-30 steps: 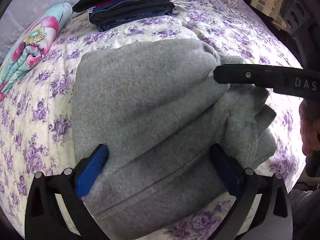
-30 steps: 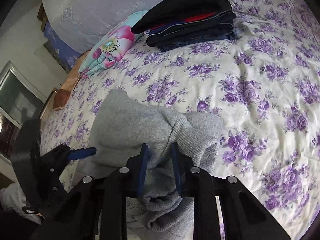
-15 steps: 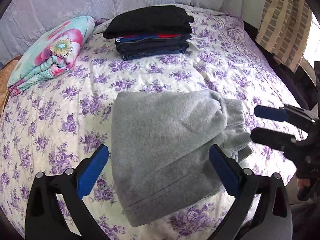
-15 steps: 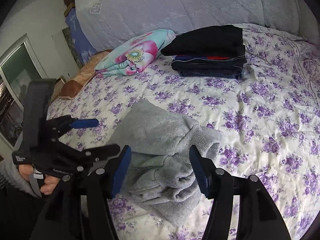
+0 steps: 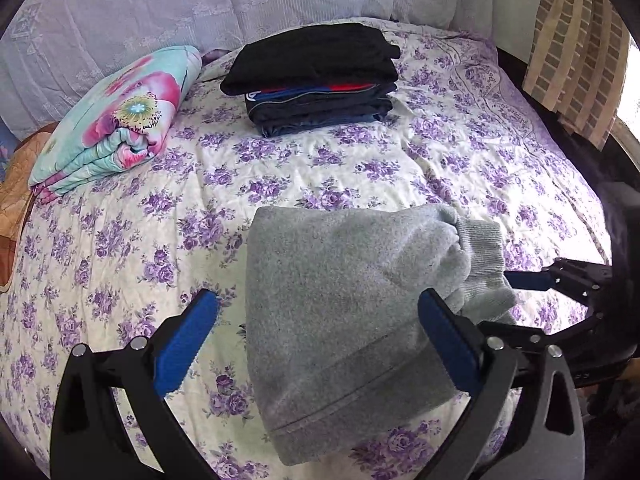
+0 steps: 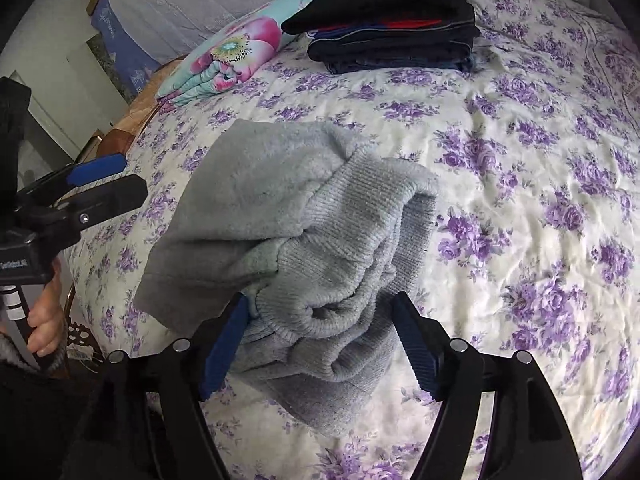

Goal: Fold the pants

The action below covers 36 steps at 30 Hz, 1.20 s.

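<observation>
The bed (image 5: 360, 168), under a purple-flowered cover, carries a stack of dark folded clothes (image 5: 316, 76) at the far side and a rolled floral quilt (image 5: 116, 120) at far left. Near the front edge lie the grey pants (image 5: 340, 280), folded into a compact block whose long axis runs near-to-far, with the ribbed cuffs (image 6: 352, 264) bunched at its right end.

The right gripper (image 6: 320, 344) sits closest, its fingers apart and straddling the cuffs, just touching or just beside the fabric. The left gripper (image 5: 316, 344) hovers over the near hem, fingers wide apart, holding nothing. The block looks nearly done; the loose cuffs are probably what needs tidying.
</observation>
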{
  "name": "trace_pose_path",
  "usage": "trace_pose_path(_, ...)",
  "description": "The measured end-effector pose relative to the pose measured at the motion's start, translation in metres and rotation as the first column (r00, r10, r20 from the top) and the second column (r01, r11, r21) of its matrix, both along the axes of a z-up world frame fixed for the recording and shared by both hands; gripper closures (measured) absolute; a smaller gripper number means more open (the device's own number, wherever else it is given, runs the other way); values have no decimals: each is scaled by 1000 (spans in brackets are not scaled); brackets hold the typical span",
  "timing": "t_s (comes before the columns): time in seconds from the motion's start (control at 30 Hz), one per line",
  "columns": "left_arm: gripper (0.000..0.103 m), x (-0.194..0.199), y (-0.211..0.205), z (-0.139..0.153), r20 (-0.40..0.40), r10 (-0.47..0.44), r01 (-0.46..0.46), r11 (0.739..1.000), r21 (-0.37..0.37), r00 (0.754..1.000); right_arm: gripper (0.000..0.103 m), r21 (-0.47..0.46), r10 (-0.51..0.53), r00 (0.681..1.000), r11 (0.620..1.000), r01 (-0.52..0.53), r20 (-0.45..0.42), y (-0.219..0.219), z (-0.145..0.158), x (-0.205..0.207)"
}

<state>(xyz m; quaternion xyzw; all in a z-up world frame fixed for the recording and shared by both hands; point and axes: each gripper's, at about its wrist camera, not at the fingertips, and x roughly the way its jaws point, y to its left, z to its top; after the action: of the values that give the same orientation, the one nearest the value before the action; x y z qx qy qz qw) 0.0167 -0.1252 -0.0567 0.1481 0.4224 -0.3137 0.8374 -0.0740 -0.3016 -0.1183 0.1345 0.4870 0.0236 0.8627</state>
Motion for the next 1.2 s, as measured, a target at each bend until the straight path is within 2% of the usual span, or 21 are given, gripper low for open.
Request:
trace_pose_path(0.13, 5, 3, 0, -2, -4, 8, -8, 1000, 4, 1000, 28, -60, 0, 993, 998, 7, 121, -1, 40, -13)
trace_pose_path(0.23, 5, 5, -2, -6, -17, 10, -10, 1000, 6, 1000, 19, -67, 16, 977, 998, -1, 214, 3, 65, -14)
trace_pose_path(0.37, 5, 8, -3, -20, -59, 21, -19, 999, 37, 998, 17, -81, 73, 972, 995, -57, 221, 16, 65, -4)
trace_pose_path(0.47, 5, 10, -1, -37, -97, 40, -34, 997, 64, 994, 17, -84, 109, 980, 992, -96, 164, 26, 44, 7)
trace_pose_path(0.57, 5, 12, 0, -57, -149, 60, -46, 994, 96, 987, 17, -66, 103, 993, 993, -100, 52, 26, 10, 12)
trace_pose_path(0.6, 5, 12, 1, -62, -163, 66, -49, 993, 108, 984, 17, -77, 103, 994, 992, -100, 44, 25, 3, 11)
trace_pose_path(0.73, 5, 12, 6, -60, -155, 100, -86, 992, 91, 983, 17, -70, 121, 990, 991, -115, 77, 26, 9, 1)
trace_pose_path(0.8, 5, 10, 6, -56, -151, 101, -91, 993, 76, 983, 17, -78, 122, 984, 991, -113, 130, 27, 25, -7)
trace_pose_path(0.9, 5, 7, 0, -61, -154, 100, -84, 991, 106, 983, 17, -70, 130, 970, 991, -118, 206, 23, 43, -15)
trace_pose_path(1.03, 5, 5, -3, -60, -141, 99, -82, 990, 119, 985, 17, -107, 62, 971, 994, -38, 232, 10, 48, -8)
trace_pose_path(1.2, 5, 13, -6, -49, -95, 104, -92, 988, 127, 990, 17, -81, -34, 967, 995, 56, 253, -4, 55, 11)
